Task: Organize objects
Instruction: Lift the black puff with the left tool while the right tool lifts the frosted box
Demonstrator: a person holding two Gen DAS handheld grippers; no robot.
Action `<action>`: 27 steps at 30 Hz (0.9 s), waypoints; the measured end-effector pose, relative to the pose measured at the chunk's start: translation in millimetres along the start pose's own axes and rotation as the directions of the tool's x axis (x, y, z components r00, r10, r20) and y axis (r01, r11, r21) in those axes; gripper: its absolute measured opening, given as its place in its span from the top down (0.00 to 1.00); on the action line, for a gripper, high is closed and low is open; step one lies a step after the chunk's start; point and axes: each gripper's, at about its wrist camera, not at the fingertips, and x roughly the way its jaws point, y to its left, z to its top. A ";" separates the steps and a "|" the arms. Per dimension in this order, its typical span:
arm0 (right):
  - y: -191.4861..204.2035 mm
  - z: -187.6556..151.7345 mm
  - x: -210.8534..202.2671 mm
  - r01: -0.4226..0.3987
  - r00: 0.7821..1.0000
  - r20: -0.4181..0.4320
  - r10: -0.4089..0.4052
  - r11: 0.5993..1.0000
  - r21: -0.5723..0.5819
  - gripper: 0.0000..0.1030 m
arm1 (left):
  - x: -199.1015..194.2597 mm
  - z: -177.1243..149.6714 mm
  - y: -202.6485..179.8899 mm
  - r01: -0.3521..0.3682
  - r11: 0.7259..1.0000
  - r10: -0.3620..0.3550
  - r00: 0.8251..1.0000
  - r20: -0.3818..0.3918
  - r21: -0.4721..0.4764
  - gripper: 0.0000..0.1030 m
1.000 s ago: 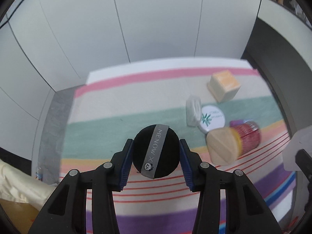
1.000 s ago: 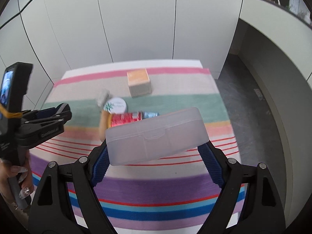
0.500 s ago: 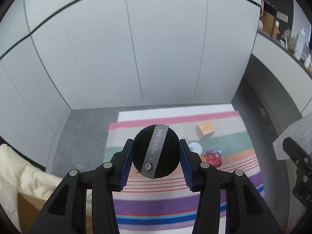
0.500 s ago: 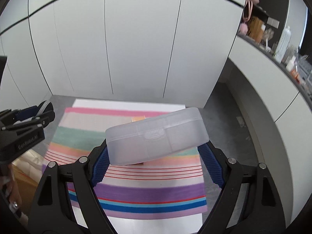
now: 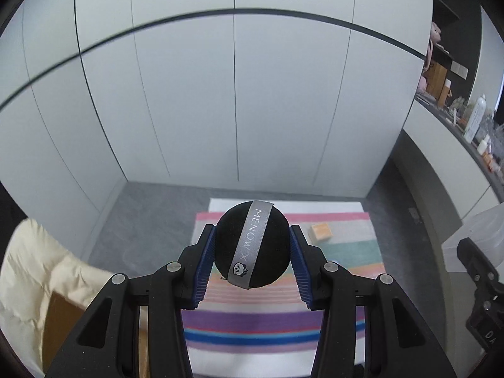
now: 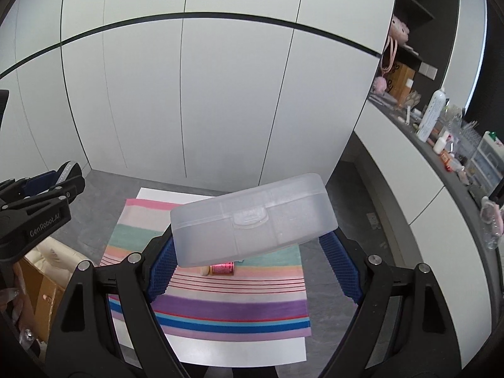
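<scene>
While held high over the floor, left gripper (image 5: 252,247) clamped on a round black puff (image 5: 252,249), blue pads pressing its two sides, jaws part-way apart to fit it. Grey ribbon (image 5: 250,247) printed with letters running down the puff's front. Far below: striped cloth (image 5: 283,324) on a white table (image 5: 258,360), with a small orange box (image 5: 322,231) near the cloth's far right corner. Cream padded cover (image 5: 41,271) over a brown carton (image 5: 60,318) off the table's left edge. At the right border, a clear plastic box (image 5: 478,239) in the other gripper, seen only in part.

From the right wrist, right gripper (image 6: 252,223) set wide and closed on the clear plastic box (image 6: 253,219), gripped by its two short ends, lid latch facing the camera, box tilted with its right end higher. Below it, striped cloth (image 6: 220,308) on the white table (image 6: 245,352); a red sparkly jar (image 6: 223,268) lying near the cloth's middle, mostly hidden behind the box. Left gripper (image 6: 67,178) at the left border, the puff's ribbon just showing between its tips. Cluttered counter (image 6: 419,154) along the right wall.
</scene>
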 end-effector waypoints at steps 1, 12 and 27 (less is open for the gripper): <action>0.0 0.6 -4.5 -0.003 1.000 0.004 0.003 1.000 -0.001 0.16 | -2.8 -1.2 -0.4 0.011 1.000 -0.012 1.000 -0.009 -0.006 0.55; -2.5 -6.2 -17.2 -0.013 1.000 0.005 0.013 1.000 0.017 0.16 | -28.1 -7.6 -0.1 -0.055 0.998 0.054 0.998 0.030 0.028 0.55; -12.1 -47.9 -48.5 -0.018 1.000 -0.014 0.018 1.000 0.010 0.16 | -84.9 -59.5 4.1 -0.025 0.996 0.020 0.997 0.068 0.081 0.55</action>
